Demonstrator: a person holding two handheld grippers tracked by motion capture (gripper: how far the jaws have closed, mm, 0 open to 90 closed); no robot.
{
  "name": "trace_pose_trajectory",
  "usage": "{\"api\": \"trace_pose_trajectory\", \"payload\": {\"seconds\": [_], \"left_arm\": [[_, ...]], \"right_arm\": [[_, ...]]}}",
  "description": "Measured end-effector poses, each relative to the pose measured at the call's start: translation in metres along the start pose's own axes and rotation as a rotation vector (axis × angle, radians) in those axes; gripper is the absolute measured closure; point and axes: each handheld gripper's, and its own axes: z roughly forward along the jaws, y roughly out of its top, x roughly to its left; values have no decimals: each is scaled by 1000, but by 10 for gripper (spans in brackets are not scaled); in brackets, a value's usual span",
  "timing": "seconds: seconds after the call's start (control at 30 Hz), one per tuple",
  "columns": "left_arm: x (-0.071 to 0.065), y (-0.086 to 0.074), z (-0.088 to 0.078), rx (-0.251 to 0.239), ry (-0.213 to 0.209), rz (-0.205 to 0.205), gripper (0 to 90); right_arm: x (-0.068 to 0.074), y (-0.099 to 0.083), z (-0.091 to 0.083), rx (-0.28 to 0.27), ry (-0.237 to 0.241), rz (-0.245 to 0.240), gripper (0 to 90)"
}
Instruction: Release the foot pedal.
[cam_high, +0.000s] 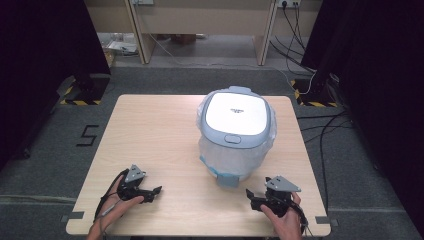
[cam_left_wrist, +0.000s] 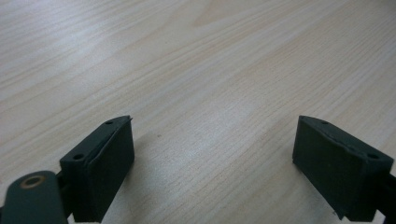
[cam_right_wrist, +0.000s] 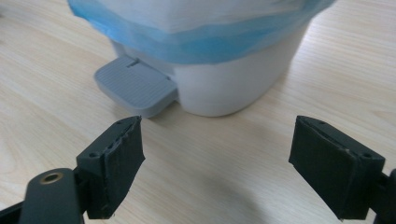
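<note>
Tabletop (cam_high: 150, 130) work looks barely begun: the pedal bin (cam_high: 236, 135) stands right of centre in the high view with its white lid (cam_high: 235, 114) shut, a clear liner bag (cam_high: 215, 150) with a blue hem draped over its rim, and its grey pedal (cam_right_wrist: 135, 86) unpressed. Both claws sit low near the bottom edge, the left claw (cam_high: 156, 193) at lower left with jaws spread wide over bare wood and the right claw (cam_high: 250, 196) at lower right, equally wide and empty, aimed at the pedal. Everything to be done with the bin seems left to do.
</note>
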Motion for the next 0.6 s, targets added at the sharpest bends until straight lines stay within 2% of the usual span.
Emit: {"api": "trace_pose_trajectory", "payload": {"seconds": [0.37,0.6], "left_arm": [[0,0,0,0,0,0,119],[0,0,0,0,0,1,119]], "right_arm": [[-22,-8,-15,9,-45,38,155],[-32,-17,-14,42,-60,59,155]]}}
